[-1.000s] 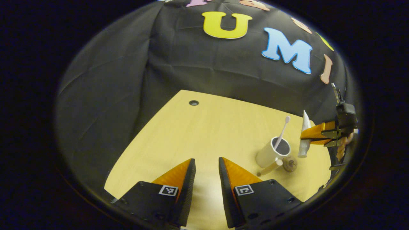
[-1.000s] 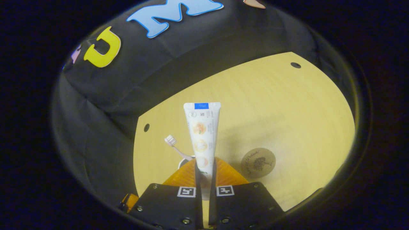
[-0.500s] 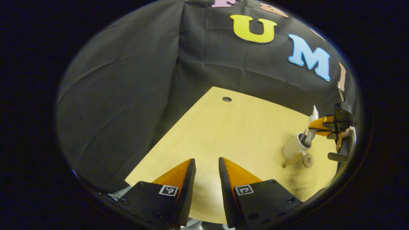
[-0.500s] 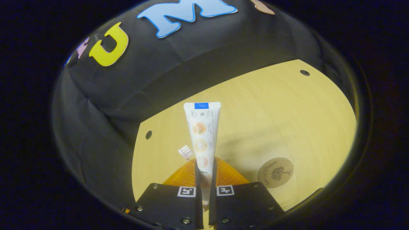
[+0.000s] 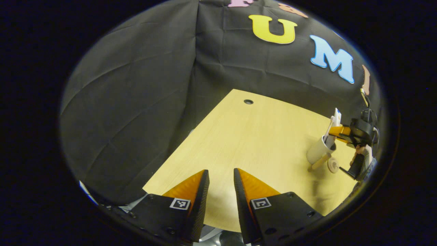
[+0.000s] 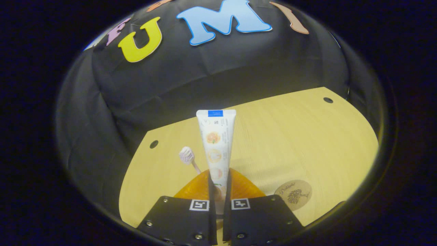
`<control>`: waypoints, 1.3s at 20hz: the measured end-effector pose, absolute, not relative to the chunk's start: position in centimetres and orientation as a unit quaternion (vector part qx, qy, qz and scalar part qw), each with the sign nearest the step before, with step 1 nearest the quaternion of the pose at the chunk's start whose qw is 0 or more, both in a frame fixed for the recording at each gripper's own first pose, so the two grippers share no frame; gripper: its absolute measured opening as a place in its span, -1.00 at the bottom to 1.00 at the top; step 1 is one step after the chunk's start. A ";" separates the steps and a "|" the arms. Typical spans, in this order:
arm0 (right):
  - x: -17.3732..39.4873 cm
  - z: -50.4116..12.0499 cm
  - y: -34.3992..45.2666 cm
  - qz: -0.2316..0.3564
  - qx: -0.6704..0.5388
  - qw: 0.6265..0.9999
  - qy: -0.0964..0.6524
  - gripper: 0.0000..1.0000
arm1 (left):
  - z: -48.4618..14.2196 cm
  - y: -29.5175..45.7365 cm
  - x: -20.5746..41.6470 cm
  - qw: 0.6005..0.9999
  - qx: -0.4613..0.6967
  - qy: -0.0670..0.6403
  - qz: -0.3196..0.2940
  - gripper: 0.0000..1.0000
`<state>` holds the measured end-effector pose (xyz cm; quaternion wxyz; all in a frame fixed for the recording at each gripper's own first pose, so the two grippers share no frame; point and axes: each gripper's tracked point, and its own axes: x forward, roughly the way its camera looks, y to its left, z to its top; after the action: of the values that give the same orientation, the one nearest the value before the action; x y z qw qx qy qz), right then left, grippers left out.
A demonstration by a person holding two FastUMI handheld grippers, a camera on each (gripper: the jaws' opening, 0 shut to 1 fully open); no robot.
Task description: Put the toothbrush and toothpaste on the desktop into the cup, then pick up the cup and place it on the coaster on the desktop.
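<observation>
Right gripper (image 6: 218, 186) stands clamped on the toothpaste (image 6: 215, 143), both fingers pressed to the tube's lower part, flat crimped end pointing up and away in the right gripper view. Beside the tube, to its left, the toothbrush (image 6: 187, 158) shows its bristled head, handle dropping out of sight behind the fingers. The round coaster (image 6: 293, 194) lies flat on the light wooden desktop (image 6: 290, 136), off to the right of the fingers & apart from them.

In the left gripper view the same scene sits far off at the right edge — a white cup (image 5: 317, 153) with a wooden handle, upright on the desktop (image 5: 245, 143), the toothpaste (image 5: 334, 124) rising from its mouth with the right gripper (image 5: 336, 131) closed on it just above the rim. Can't tell whether the tube's cap end touches the cup's bottom. A hand (image 5: 362, 150) holds that gripper. Coaster (image 5: 333, 165) lies just beside the cup, w/ the handle pointing toward it.

Left gripper (image 5: 218, 177) hovers near the desktop's front edge, well apart from the cup — fingers spread, nothing between them.
</observation>
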<state>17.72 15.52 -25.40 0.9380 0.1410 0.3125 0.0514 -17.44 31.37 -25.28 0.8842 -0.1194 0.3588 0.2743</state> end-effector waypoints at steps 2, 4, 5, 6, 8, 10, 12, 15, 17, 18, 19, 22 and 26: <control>17.9 -25.2 15.4 0.051 0.135 0.943 0.301 -0.80 | -25.2 31.2 -17.3 0.884 -0.118 0.362 0.271 0.10; 17.6 -25.3 15.5 0.052 0.131 0.944 0.298 -0.71 | -25.3 31.0 -17.2 0.886 -0.117 0.362 0.267 0.10; 17.0 -25.3 15.5 0.053 0.131 0.945 0.295 -0.71 | -25.3 30.8 -17.1 0.886 -0.117 0.362 0.265 0.10; 16.4 -25.2 15.5 0.053 0.131 0.946 0.293 -0.63 | -25.3 30.6 -16.7 0.887 -0.116 0.361 0.262 0.10; 15.7 -25.1 15.5 0.054 0.129 0.948 0.287 -0.58 | -25.3 30.0 -16.5 0.889 -0.115 0.361 0.257 0.10; 15.3 -25.3 15.7 0.058 0.122 0.948 0.288 -0.54 | -25.2 29.7 -16.4 0.890 -0.115 0.361 0.254 0.10; 14.7 -25.4 16.0 0.066 0.116 0.948 0.290 -0.44 | -25.2 29.3 -16.4 0.890 -0.117 0.361 0.252 0.10; 14.4 -25.2 15.9 0.070 0.110 0.949 0.287 -0.43 | -25.2 28.7 -16.0 0.892 -0.118 0.360 0.247 0.10; 13.6 -25.0 16.4 0.082 0.112 0.947 0.290 -0.24 | -25.2 28.1 -15.8 0.893 -0.118 0.359 0.242 0.10; 13.0 -25.0 16.2 0.081 0.110 0.947 0.291 -0.09 | -25.1 28.0 -15.7 0.894 -0.119 0.359 0.240 0.10; 12.9 -24.8 16.3 0.082 0.110 0.948 0.288 0.13 | -25.1 27.6 -15.7 0.895 -0.119 0.358 0.237 0.10; 12.4 -24.0 16.1 0.083 0.106 0.950 0.281 0.12 | -24.8 26.9 -15.2 0.899 -0.118 0.354 0.229 0.01; 11.4 -23.0 15.1 0.080 0.112 0.952 0.274 0.12 | -24.3 25.8 -14.6 0.905 -0.116 0.348 0.215 0.00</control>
<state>11.38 15.11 -23.03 0.9519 0.1117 0.2737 0.0802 -14.59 25.81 -24.26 0.9050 -0.1159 0.3482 0.2153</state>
